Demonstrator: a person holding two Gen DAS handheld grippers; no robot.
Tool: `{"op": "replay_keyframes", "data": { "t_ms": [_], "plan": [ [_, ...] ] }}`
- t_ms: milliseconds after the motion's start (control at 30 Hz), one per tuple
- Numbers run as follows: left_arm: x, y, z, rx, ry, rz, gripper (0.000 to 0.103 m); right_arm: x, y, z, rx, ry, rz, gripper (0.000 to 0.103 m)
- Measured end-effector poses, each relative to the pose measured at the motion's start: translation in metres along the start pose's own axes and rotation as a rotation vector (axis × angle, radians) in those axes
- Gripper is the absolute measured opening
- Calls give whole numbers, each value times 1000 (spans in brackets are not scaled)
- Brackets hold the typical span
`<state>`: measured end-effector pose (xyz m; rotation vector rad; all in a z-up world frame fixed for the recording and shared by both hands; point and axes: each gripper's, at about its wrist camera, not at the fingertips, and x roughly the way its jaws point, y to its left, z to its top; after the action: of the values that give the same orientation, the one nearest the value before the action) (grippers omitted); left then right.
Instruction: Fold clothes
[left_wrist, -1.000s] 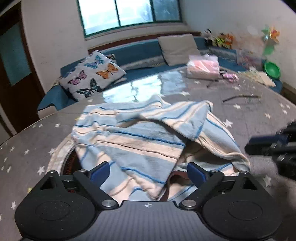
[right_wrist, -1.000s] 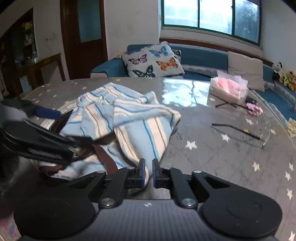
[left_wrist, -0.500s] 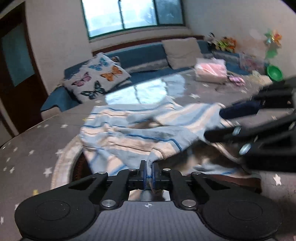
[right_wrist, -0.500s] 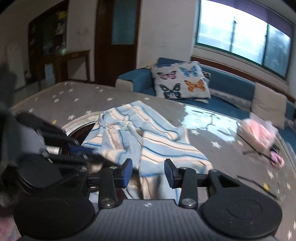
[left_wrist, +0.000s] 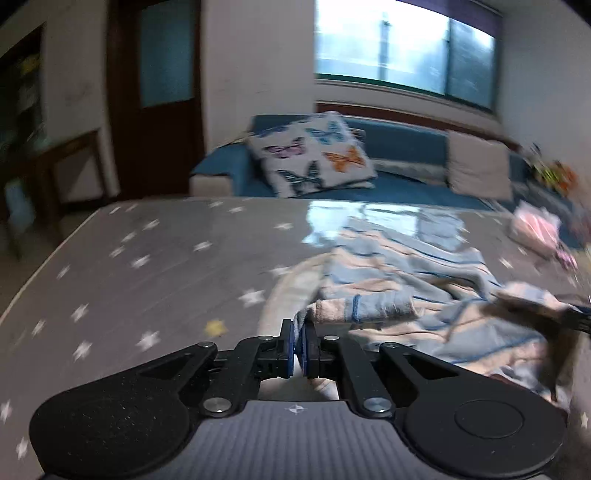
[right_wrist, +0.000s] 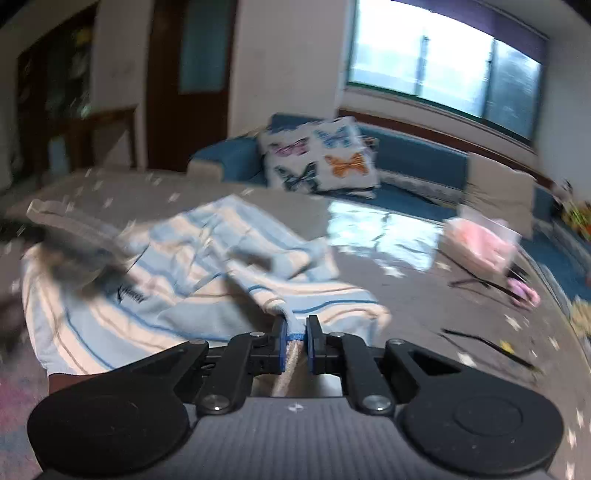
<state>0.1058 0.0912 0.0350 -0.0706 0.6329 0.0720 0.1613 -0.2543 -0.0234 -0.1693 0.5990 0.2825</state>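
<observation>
A light blue and cream striped garment (left_wrist: 406, 288) lies crumpled on the grey star-patterned table (left_wrist: 166, 266). My left gripper (left_wrist: 297, 347) is shut on an edge of the garment at its near left side. In the right wrist view the same garment (right_wrist: 192, 280) spreads to the left, and my right gripper (right_wrist: 295, 345) is shut on a hem of it with blue stitching. The left gripper shows as a dark blur (right_wrist: 74, 254) at the garment's far left. Both views are motion-blurred.
A pink bag (right_wrist: 484, 243) and thin dark sticks (right_wrist: 487, 345) lie on the table's right side. A blue sofa with a butterfly cushion (right_wrist: 317, 158) and a beige cushion (left_wrist: 476, 170) stands behind the table. The table's left edge (left_wrist: 48, 258) is near.
My right gripper, open half a second ago, has shut on the garment's hem. My left gripper has stayed shut on the cloth and swung left, pulling the garment out.
</observation>
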Motion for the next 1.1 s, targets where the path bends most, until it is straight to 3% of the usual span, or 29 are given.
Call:
{"op": "replay_keyframes", "data": {
  "t_ms": [200,333,467,633,700,767,800,833,900,967,1100],
  "plan": [
    [-34,43,-20,-90,-1,36,4,-41,-46,-20,191,-20,-40,9],
    [-57,62,-41,-137,43,27,4,-70,-69,-45,324,-20,-59,9],
    [-79,76,-63,-193,103,3,4,-94,-81,-73,419,25,-68,9],
    [-88,88,-83,-203,180,27,8,-108,-100,-108,489,107,-154,12],
    [-92,90,-83,-189,175,60,16,-114,-101,-110,472,106,-175,12],
    [-95,93,-80,-187,160,112,45,-120,-99,-105,442,77,-173,14],
    [-98,95,-79,-188,148,130,49,-124,-94,-100,423,57,-163,16],
    [-100,97,-77,-188,136,141,54,-126,-88,-95,399,38,-144,25],
    [-105,99,-76,-189,121,150,58,-127,-73,-84,344,8,-97,36],
    [-105,98,-73,-189,112,149,65,-120,-55,-75,284,9,-38,36],
    [-100,88,-70,-167,100,127,69,-97,-16,-69,173,57,75,38]
  ]
}}
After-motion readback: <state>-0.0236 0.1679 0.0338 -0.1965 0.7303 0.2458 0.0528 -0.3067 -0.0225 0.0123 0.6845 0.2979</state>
